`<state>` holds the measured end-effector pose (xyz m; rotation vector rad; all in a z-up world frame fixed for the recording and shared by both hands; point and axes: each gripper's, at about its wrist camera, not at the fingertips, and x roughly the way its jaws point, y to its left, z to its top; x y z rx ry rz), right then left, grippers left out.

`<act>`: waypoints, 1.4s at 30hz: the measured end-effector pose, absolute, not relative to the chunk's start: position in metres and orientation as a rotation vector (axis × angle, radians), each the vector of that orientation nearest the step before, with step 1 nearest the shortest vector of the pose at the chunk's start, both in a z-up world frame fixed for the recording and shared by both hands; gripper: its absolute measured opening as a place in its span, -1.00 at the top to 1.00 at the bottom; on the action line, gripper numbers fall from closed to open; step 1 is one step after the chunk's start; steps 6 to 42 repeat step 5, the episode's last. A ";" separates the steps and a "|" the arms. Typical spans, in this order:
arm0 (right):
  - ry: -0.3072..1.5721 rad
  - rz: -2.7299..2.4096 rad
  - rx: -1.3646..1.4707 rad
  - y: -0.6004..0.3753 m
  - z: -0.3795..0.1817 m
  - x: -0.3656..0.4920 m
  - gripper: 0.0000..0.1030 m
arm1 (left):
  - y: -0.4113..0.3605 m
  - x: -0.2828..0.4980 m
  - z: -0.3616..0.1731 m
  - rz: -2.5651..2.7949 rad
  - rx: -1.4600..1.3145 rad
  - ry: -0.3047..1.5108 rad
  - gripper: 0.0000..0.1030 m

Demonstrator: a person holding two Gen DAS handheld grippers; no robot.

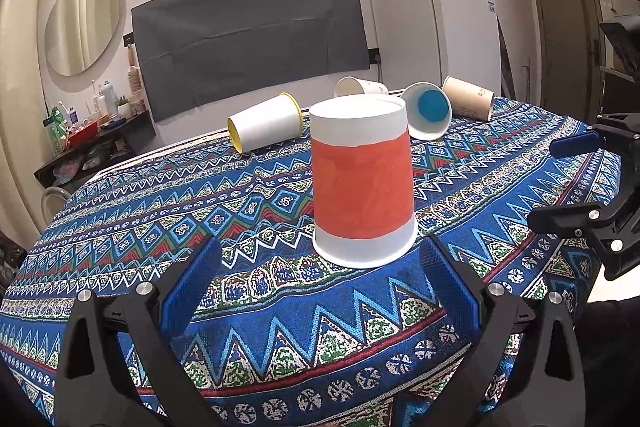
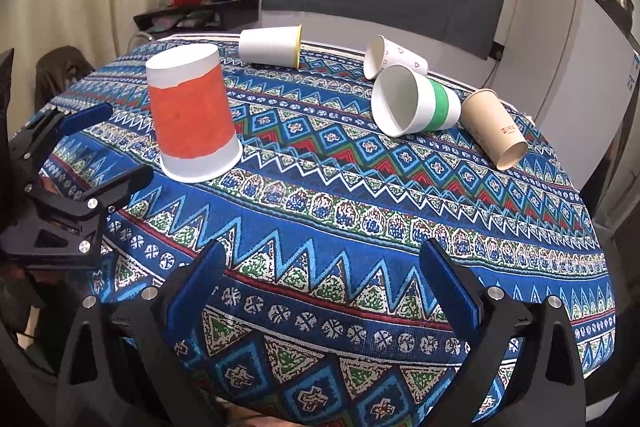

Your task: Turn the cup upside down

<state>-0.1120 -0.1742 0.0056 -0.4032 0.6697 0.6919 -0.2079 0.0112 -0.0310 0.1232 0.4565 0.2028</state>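
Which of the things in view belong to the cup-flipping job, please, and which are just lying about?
Belonging to the job:
orange-banded cup, standing mouth down
left gripper, open
right gripper, open

Lying about:
yellow-rimmed cup, green-banded cup, tan cup, heart-print cup, all on their sides
patterned tablecloth

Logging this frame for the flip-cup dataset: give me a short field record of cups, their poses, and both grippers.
upside_down: orange-banded white paper cup, rim down on the patterned blue tablecloth
on_side: white paper cup with yellow rim; white paper cup with pink hearts; green-banded white paper cup with blue base; tan paper cup
left_gripper: jaws open, empty, just short of the orange-banded cup
right_gripper: jaws open, empty, clear of all cups
cups_left_to_flip: four
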 end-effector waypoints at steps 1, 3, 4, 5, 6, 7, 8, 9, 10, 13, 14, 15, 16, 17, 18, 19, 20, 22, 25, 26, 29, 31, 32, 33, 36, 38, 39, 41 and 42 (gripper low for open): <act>0.670 0.692 -0.404 -0.174 0.006 -0.112 -0.81 | 0.011 -0.208 -0.031 0.206 0.122 0.455 -0.88; 0.669 0.693 -0.404 -0.174 0.006 -0.113 -0.81 | 0.011 -0.208 -0.031 0.212 0.119 0.450 -0.89; 0.669 0.692 -0.404 -0.174 0.006 -0.113 -0.81 | 0.011 -0.208 -0.031 0.211 0.118 0.449 -0.88; 0.670 0.692 -0.404 -0.174 0.006 -0.113 -0.81 | 0.011 -0.208 -0.031 0.211 0.118 0.448 -0.88; 0.670 0.692 -0.404 -0.174 0.006 -0.113 -0.81 | 0.011 -0.208 -0.031 0.211 0.118 0.448 -0.88; 0.670 0.692 -0.404 -0.174 0.006 -0.113 -0.81 | 0.011 -0.208 -0.031 0.211 0.118 0.448 -0.88; 0.670 0.692 -0.404 -0.174 0.006 -0.113 -0.81 | 0.011 -0.208 -0.031 0.211 0.118 0.448 -0.88; 0.670 0.692 -0.404 -0.174 0.006 -0.113 -0.81 | 0.011 -0.208 -0.031 0.211 0.118 0.448 -0.88; 0.670 0.692 -0.404 -0.174 0.006 -0.113 -0.81 | 0.011 -0.208 -0.031 0.211 0.118 0.448 -0.88; 0.670 0.692 -0.404 -0.174 0.006 -0.113 -0.81 | 0.011 -0.208 -0.031 0.211 0.118 0.448 -0.88; 0.670 0.692 -0.404 -0.174 0.006 -0.113 -0.81 | 0.011 -0.208 -0.031 0.211 0.118 0.448 -0.88; 0.670 0.692 -0.404 -0.174 0.006 -0.113 -0.81 | 0.011 -0.208 -0.031 0.211 0.118 0.448 -0.88; 0.670 0.692 -0.404 -0.174 0.006 -0.113 -0.81 | 0.011 -0.208 -0.031 0.211 0.118 0.448 -0.88; 0.670 0.692 -0.404 -0.174 0.006 -0.113 -0.81 | 0.011 -0.208 -0.031 0.211 0.118 0.448 -0.88; 0.670 0.692 -0.404 -0.174 0.006 -0.113 -0.81 | 0.011 -0.208 -0.031 0.211 0.118 0.448 -0.88; 0.670 0.692 -0.404 -0.174 0.006 -0.113 -0.81 | 0.011 -0.208 -0.031 0.211 0.118 0.448 -0.88; 0.670 0.692 -0.404 -0.174 0.006 -0.113 -0.81 | 0.011 -0.208 -0.031 0.211 0.118 0.448 -0.88; 0.670 0.692 -0.404 -0.174 0.006 -0.113 -0.81 | 0.011 -0.208 -0.031 0.211 0.118 0.448 -0.88; 0.670 0.692 -0.404 -0.174 0.006 -0.113 -0.81 | 0.011 -0.208 -0.031 0.211 0.118 0.448 -0.88; 0.670 0.692 -0.404 -0.174 0.006 -0.113 -0.81 | 0.011 -0.208 -0.031 0.211 0.118 0.448 -0.88; 0.670 0.692 -0.404 -0.174 0.006 -0.113 -0.81 | 0.011 -0.208 -0.031 0.211 0.118 0.448 -0.88; 0.670 0.692 -0.404 -0.174 0.006 -0.113 -0.81 | 0.011 -0.208 -0.031 0.211 0.118 0.448 -0.88; 0.670 0.692 -0.404 -0.174 0.006 -0.113 -0.81 | 0.011 -0.208 -0.031 0.211 0.118 0.448 -0.88; 0.670 0.692 -0.404 -0.174 0.006 -0.113 -0.81 | 0.011 -0.208 -0.031 0.211 0.118 0.448 -0.88; 0.670 0.692 -0.404 -0.174 0.006 -0.113 -0.81 | 0.011 -0.208 -0.031 0.211 0.118 0.448 -0.88; 0.670 0.692 -0.404 -0.174 0.006 -0.113 -0.81 | 0.011 -0.208 -0.031 0.211 0.118 0.448 -0.88; 0.670 0.692 -0.404 -0.174 0.006 -0.113 -0.81 | 0.011 -0.208 -0.031 0.211 0.118 0.448 -0.88; 0.670 0.692 -0.404 -0.174 0.006 -0.113 -0.81 | 0.011 -0.208 -0.031 0.211 0.118 0.448 -0.88; 0.670 0.692 -0.404 -0.174 0.006 -0.113 -0.81 | 0.011 -0.208 -0.031 0.211 0.118 0.448 -0.88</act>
